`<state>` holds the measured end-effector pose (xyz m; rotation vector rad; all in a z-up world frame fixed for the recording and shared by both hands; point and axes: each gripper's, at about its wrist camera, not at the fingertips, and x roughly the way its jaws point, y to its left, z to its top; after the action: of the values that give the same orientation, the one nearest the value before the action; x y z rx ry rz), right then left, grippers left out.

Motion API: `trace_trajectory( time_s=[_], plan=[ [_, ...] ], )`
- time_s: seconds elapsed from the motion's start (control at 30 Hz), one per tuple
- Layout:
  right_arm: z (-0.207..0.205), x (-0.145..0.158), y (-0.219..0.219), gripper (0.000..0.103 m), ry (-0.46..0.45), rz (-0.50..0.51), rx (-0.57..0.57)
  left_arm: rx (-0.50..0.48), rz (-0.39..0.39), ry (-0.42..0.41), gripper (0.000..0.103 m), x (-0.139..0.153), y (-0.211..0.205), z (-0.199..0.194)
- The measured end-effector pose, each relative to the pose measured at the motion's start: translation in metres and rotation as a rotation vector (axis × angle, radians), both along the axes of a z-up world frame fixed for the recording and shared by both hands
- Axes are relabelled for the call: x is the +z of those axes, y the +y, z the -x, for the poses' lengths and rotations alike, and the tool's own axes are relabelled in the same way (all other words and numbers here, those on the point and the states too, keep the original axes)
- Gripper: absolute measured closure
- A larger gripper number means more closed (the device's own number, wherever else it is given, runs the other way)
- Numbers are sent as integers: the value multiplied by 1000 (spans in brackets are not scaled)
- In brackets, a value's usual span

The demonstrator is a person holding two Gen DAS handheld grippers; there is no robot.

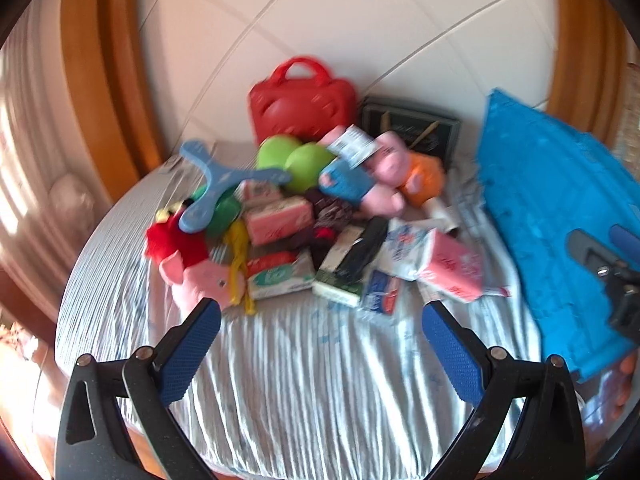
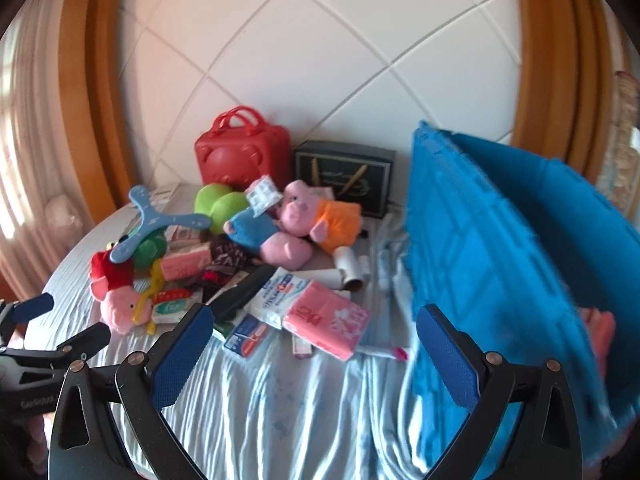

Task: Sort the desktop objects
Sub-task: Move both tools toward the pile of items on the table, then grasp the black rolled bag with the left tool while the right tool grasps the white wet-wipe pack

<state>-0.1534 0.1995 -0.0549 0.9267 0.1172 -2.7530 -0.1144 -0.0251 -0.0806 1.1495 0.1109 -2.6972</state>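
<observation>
Both the left gripper (image 1: 320,344) and the right gripper (image 2: 314,344) have fingers spread wide, holding nothing. The pink tissue pack (image 2: 326,320) lies near, right of the pile on the table (image 2: 280,420). It looks soft and light; squeeze its long sides gently.

a jumbled pile (image 2: 240,264) of desktop objects lies on the striped cloth: pink pig plush toys (image 2: 304,216), a light blue boomerang (image 2: 156,220), pink tissue packs (image 2: 326,320), with a red case (image 2: 242,156) upright behind.
</observation>
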Motion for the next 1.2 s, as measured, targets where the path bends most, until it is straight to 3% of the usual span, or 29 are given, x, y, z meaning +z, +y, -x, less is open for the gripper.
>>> trace_trajectory(
  time_s=[0.17,0.37,0.5,0.57,0.73,1.0,1.13,1.2],
  plan=[
    [44,-26,-9,0,-65,5,43,87,29,-84,1,-32,-26,26],
    [80,-64,-14,0,-175,91,16,-18,-29,-128,1,-66,-50,72],
    [96,-88,-22,0,-216,-15,-73,-77,-55,-154,3,-88,-58,107],
    [103,-100,-22,0,-245,-70,-120,-133,-82,-168,5,-100,-52,129],
    [122,-125,-11,0,-349,-68,-186,-260,-51,-223,21,-133,-16,183],
    [165,-158,-6,0,-446,-55,-250,-318,-61,-287,21,-167,9,237],
    [184,-179,-7,0,-514,-25,-255,-322,6,-321,21,-182,20,250],
    [191,-190,-7,0,-556,9,-251,-318,-3,-313,21,-180,21,253]
  ],
)
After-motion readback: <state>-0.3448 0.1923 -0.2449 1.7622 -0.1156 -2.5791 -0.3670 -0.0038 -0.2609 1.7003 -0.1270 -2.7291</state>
